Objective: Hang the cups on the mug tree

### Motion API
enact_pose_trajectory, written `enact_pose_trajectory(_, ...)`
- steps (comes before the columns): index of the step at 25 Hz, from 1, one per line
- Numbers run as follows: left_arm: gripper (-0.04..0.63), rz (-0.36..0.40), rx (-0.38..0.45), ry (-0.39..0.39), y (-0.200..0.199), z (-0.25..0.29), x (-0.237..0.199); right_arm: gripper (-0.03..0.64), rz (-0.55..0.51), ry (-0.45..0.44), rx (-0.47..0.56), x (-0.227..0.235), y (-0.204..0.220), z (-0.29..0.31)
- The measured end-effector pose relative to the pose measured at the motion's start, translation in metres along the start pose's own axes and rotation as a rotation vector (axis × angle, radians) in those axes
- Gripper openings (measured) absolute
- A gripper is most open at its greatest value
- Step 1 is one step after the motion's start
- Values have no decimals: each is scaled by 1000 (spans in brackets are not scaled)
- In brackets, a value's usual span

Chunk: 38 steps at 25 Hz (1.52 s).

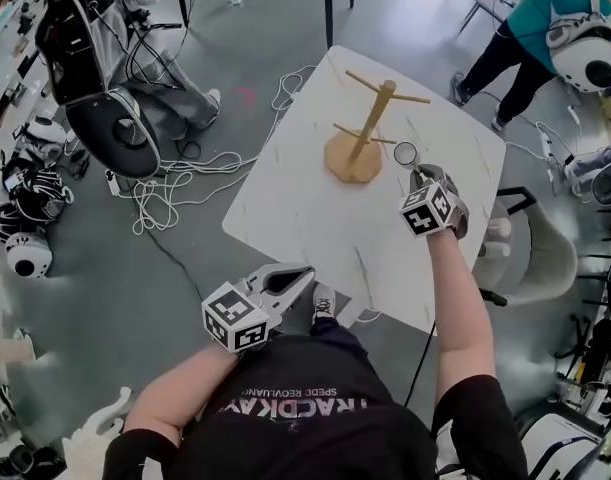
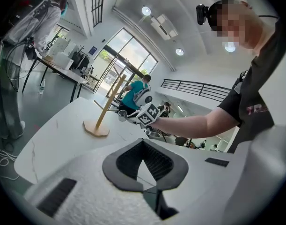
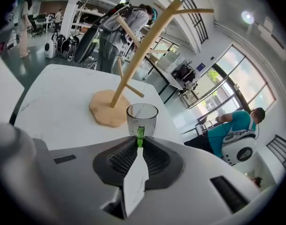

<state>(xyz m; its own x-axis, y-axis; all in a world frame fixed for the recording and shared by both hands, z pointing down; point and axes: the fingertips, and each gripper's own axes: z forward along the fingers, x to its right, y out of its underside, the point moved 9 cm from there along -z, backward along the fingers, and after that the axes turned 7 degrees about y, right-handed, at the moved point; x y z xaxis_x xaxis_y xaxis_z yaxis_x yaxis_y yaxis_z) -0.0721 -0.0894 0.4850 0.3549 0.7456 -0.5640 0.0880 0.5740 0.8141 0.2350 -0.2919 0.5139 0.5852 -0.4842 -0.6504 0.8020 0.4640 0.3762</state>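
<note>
**Grip.** We find the right gripper [image 1: 417, 173] closed on the green handle [image 3: 141, 136] of a clear glass cup [image 1: 406, 154]. The pads pinch the handle strap only, and the cup body projects beyond the jaw tips with its mouth upward. The left gripper [image 1: 303, 273] has its jaws drawn together with nothing between them. It hangs off the tabletop [image 1: 315, 218], just outside its near-left edge.

**Position.** The mug tree [image 1: 365, 128] stands upright on the tabletop, inward of the far corner. All the pegs we can see are bare. The cup is held above the tabletop on the tree's right-hand side, just beside the tip of the lower right peg [image 1: 383, 140]. We see no contact between them.

**Step in hand.** We judge this to be the approach to the first hanging.

**Recommendations.**
- The pegs slope upward, so the handle loop should come in level with the peg tip or a little above it.
- Turn the cup so the opening between handle and glass wall faces along the peg.
- Slide the loop down the peg towards the trunk, and loosen the jaws only once the peg carries the weight.
- The pinch takes up part of the handle, so little of the loop is free and alignment must be close.

**Risks.** A sideways push could tilt or shift the tree, which looks light. The idle left gripper could steady the base. The glass may swing once released.
</note>
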Motion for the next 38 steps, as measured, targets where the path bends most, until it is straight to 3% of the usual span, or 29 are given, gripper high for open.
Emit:
enact_pose_trajectory(5,-3,-11,4,7,-19,4,-7,40,-132,13,-83,23,-8,13)
enact_pose_trajectory(20,-3,-7,52,33,-6,-58,-26,40,-541,91,-209,-13,-67,2)
enact_pose_trajectory(38,-3,-10,56,34,-7,-81,-25,40,-851,131,-315,-37,-92,7)
